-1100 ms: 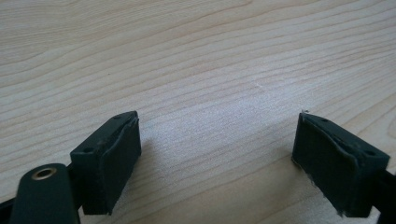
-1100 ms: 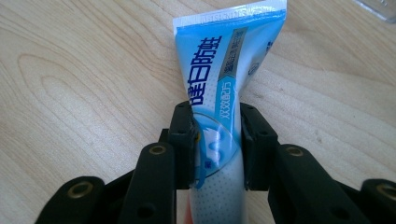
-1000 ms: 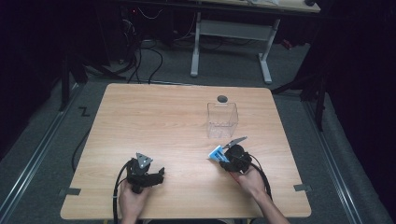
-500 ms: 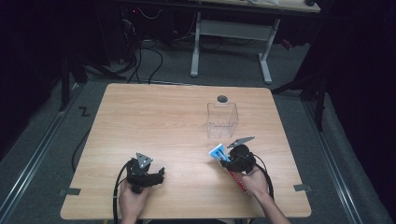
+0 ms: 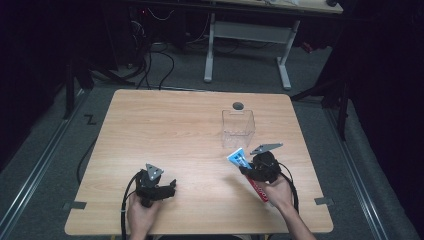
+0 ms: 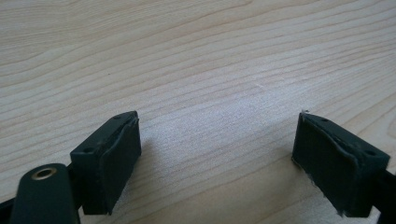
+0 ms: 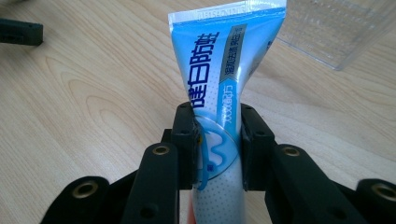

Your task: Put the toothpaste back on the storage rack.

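Near table [image 5: 170,125] front edge | right gripper [image 7: 217,144] clamps tube [image 7: 224,70], crimped end toward clear box [image 5: 238,128] | left gripper [image 6: 217,154] low, jaws wide, holding nothing | box contents unclear

Dim room, grey floor [image 5: 60,125], white desk frame [image 5: 250,35]

Clear box [image 5: 238,129] just beyond toothpaste tube [image 5: 239,159].

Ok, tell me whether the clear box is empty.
Empty: through the clear box only the table shows; the toothpaste tube sits clamped in the right gripper.
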The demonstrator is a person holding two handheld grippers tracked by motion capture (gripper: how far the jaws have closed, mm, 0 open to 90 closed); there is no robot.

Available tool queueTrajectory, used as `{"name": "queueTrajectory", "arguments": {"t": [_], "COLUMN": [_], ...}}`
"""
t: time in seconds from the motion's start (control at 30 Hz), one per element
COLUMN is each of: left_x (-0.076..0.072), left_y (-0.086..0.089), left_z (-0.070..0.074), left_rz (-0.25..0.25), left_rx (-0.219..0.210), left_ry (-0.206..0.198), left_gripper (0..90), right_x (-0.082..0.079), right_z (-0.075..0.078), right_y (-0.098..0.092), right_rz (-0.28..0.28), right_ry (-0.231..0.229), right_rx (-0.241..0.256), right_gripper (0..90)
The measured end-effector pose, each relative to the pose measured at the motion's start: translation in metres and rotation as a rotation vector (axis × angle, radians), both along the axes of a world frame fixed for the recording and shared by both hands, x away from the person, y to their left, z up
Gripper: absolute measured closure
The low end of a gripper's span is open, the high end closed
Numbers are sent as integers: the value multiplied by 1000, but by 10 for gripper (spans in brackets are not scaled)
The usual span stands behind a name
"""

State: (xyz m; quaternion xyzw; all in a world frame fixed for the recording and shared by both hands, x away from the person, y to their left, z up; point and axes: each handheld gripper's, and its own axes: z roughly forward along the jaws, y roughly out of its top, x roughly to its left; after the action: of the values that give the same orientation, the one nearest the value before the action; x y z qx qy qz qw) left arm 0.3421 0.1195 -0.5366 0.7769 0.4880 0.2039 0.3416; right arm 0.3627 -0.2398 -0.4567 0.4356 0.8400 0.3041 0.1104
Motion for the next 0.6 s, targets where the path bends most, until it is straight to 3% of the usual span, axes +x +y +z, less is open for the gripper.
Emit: {"name": "queueTrajectory", "arguments": {"t": [0.6], "left_x": [0], "left_y": [0], "left_z": [0], "left_rz": [0], "left_rx": [2], "left_ry": [1], "left_gripper": [156], "right_x": [-1], "right_z": [14], "right_y": [-13], "right_rz": [-18], "right_ry": [-57], "right_rx": [38], "right_gripper": [721]}}
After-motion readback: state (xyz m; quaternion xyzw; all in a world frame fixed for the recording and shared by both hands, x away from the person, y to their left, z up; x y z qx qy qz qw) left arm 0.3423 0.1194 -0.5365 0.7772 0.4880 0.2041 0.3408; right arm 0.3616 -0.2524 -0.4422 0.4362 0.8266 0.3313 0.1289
